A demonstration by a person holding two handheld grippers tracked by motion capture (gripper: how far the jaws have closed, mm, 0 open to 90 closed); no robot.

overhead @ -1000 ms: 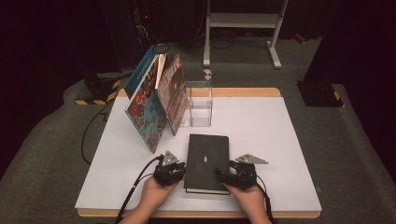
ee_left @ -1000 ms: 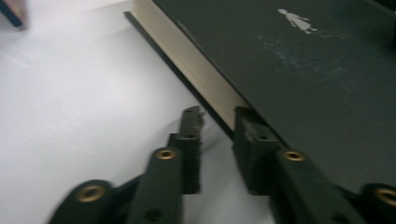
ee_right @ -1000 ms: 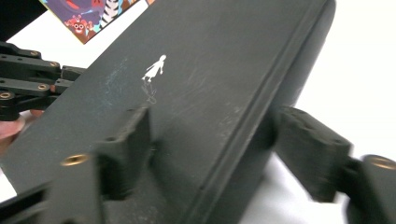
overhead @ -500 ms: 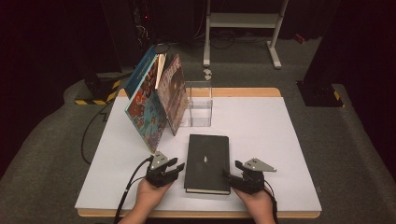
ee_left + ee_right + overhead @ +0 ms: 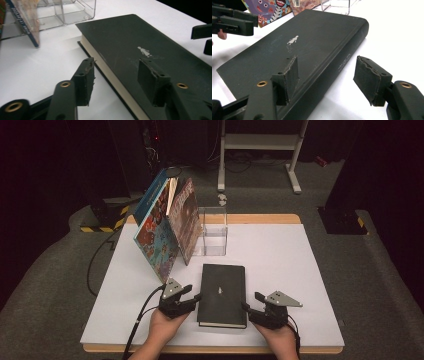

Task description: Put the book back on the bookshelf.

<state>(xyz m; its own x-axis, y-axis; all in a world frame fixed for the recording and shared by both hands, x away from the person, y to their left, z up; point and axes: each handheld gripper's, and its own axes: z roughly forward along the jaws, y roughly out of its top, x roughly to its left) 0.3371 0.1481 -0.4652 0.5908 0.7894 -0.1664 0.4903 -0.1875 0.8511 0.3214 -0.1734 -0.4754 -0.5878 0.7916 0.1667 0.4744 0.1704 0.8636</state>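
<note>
Left gripper, right gripper: both wide open, flanking black book at lower centre. Risk: uneven squeeze could skew it toward leaning picture books.

We see the white tabletop brightly lit from above against a dark room; shadows are soft, and the nearest tongs blur slightly close to the lens.

Open table right of the black book; leaning books and seemingly empty clear box crowd behind.
</note>
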